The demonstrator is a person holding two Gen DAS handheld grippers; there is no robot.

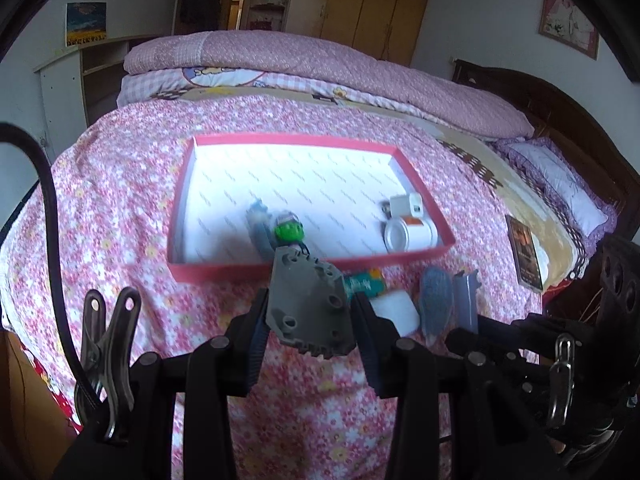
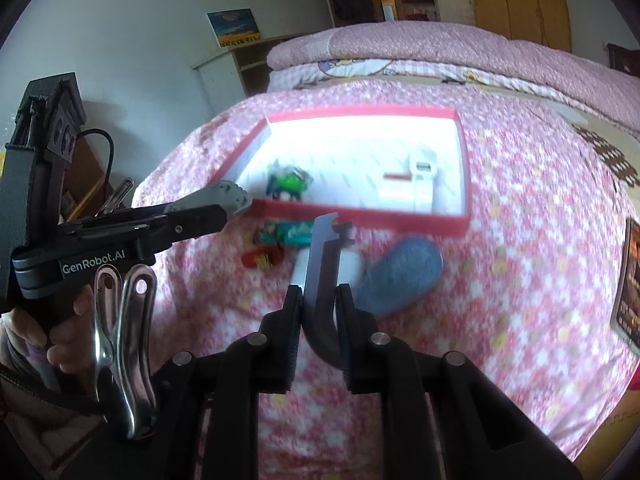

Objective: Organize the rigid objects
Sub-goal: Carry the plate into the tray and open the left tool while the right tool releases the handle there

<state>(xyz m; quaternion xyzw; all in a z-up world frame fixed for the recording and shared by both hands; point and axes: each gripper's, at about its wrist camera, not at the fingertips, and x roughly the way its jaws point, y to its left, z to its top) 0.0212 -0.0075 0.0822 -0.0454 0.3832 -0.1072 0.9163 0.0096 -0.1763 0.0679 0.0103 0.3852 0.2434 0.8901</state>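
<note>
Left wrist: left hand-held gripper (image 1: pixel 310 312) clamps a flat grey plate (image 1: pixel 308 300) (holed); right hand-held gripper (image 2: pixel 319 304) pinches a thin blade (image 2: pixel 320 264).

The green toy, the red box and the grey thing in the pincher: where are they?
green toy (image 1: pixel 289 231), left wrist view, its round green body.
red box (image 1: pixel 224 271), left wrist view, its near wall.
grey plastic part (image 1: pixel 310 304), left wrist view, its flat face.

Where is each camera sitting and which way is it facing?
Left wrist: on the left gripper, angled down over the bed at the red box; its fingers clamp a grey plastic part.
Right wrist: on the right gripper, same direction; it clamps a flat blue-grey piece; a hand shows at left.
Shared: red box, green toy, white charger.
</note>
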